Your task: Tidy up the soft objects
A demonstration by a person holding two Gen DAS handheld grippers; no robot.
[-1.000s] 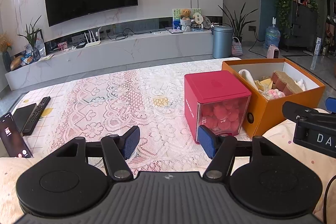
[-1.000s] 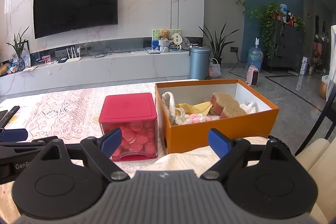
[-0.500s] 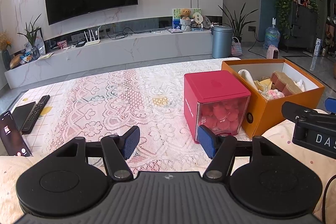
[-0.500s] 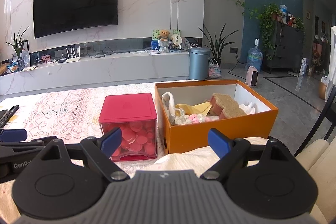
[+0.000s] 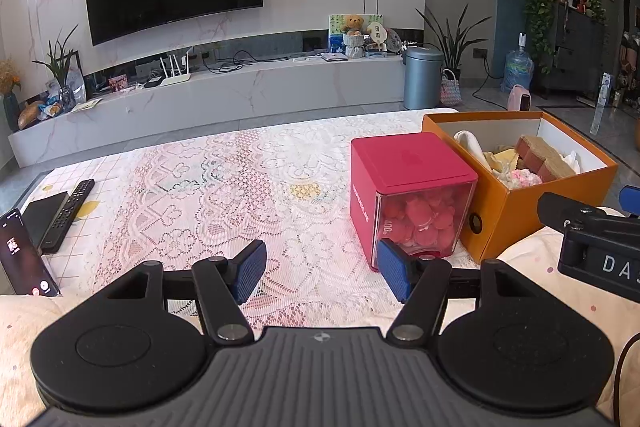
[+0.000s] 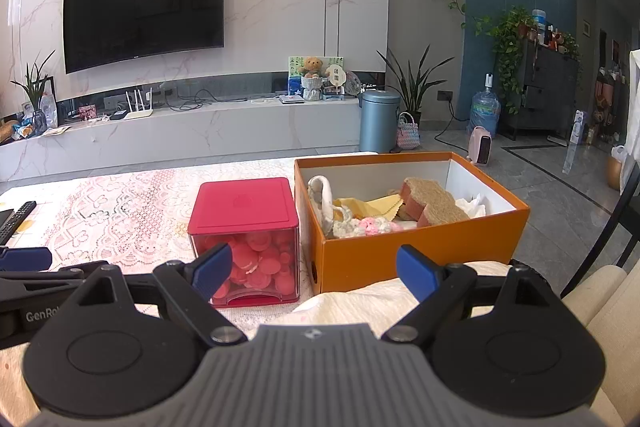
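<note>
My left gripper (image 5: 322, 273) and right gripper (image 6: 314, 269) look alike: black linkage arms with silver pivot screws, round black discs either side, a ribbed grey housing, blue textured fingertip pads (image 5: 250, 269). White lettering marks their sides.

Ahead of the left gripper (image 5: 322, 275) and to its right, a lidded cube container (image 5: 412, 195) stands on the lace tablecloth (image 5: 224, 195). Just right of the container, nearly touching it, sits an open cardboard box (image 5: 516, 203). Inside the box lie a sponge block (image 6: 434, 203), a crocheted piece (image 6: 368, 226) nearer the front wall, a folded cloth (image 6: 376, 205) behind that, and a strap (image 6: 320, 193) against the left wall. Far left of the left gripper lie a remote control (image 5: 68, 215) and a phone (image 5: 24, 259). The box lies straight ahead of the right gripper (image 6: 314, 269), the container ahead-left. Beyond the table, a TV (image 6: 144, 9) hangs above a long console (image 6: 192, 135).
</note>
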